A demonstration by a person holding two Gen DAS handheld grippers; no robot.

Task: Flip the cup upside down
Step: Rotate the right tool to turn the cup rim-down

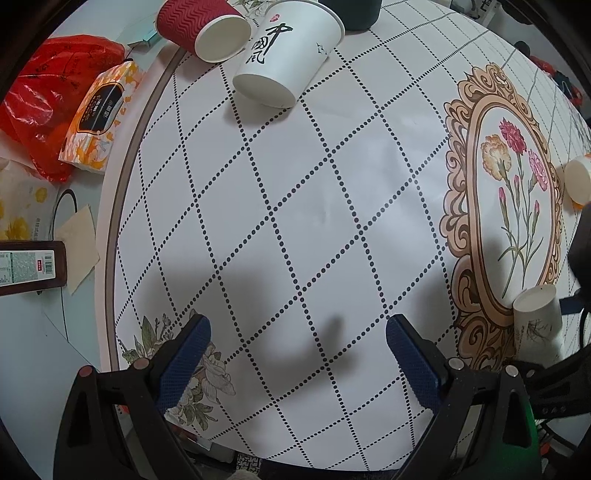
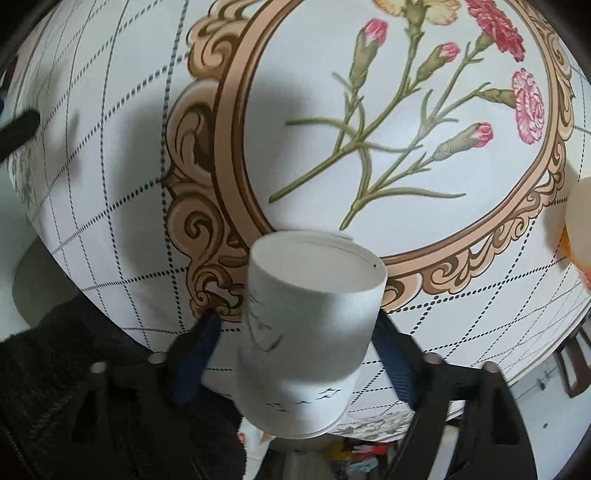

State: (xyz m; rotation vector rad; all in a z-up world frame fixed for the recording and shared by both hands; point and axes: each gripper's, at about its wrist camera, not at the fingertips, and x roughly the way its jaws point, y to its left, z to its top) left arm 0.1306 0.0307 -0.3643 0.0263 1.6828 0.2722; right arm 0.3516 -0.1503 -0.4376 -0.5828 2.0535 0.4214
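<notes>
right gripper (image 2: 295, 354) is clamped on the white cup (image 2: 306, 332), base pointing away toward the table (image 2: 110, 184), rim near; left gripper (image 1: 295, 354) hangs open, empty

4 paper cups (image 1: 286, 55), 1 tissue pack (image 1: 101, 118), 1 red plastic bag (image 1: 40, 96), 2 hand-held grippers (image 1: 295, 354)

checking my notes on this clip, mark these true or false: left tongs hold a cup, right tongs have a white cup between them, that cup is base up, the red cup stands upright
1. The left tongs hold a cup. False: they are open and hold nothing.
2. The right tongs have a white cup between them. True.
3. That cup is base up. True.
4. The red cup stands upright. False: it lies on its side, mouth toward the camera.
</notes>
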